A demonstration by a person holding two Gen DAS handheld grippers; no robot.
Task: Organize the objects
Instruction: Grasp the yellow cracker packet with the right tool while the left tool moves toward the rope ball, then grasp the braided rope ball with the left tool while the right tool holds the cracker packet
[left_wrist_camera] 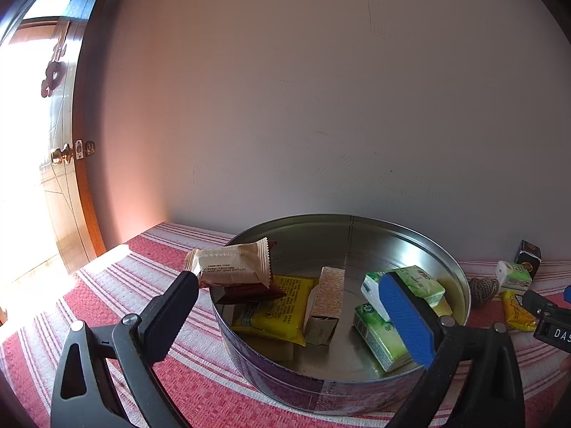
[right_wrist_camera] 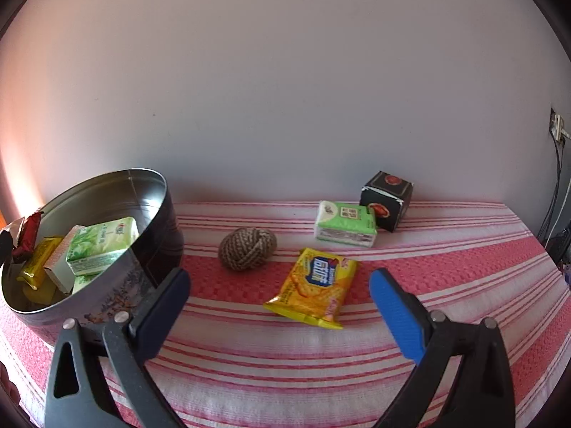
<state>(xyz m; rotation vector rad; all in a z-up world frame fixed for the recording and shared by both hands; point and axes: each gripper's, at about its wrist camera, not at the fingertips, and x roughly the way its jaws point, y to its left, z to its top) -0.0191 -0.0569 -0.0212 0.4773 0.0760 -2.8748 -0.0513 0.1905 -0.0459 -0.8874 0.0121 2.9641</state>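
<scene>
Yellow cracker packet (right_wrist_camera: 314,287), crinkly with a blue logo, is seen flat on the striped cloth (right_wrist_camera: 446,260) between the right gripper (right_wrist_camera: 280,301) fingers, spread wide. Left gripper (left_wrist_camera: 285,306) is also spread, above the round tin (left_wrist_camera: 357,235).

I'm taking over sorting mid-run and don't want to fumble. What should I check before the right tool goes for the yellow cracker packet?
1. Right tool open: ok, jaws wide apart and holding nothing.
2. Yellow cracker packet lies between the fingers' line: ok, flat on the red-and-white striped cloth.
3. Neighbours apart from the packet: ok, the brown twine ball and green tissue pack do not touch it.
4. Room in the round metal tin: cannot tell, several packs already lie inside.
5. Left tool out of the way: not ok, it hangs open over the tin.
</scene>
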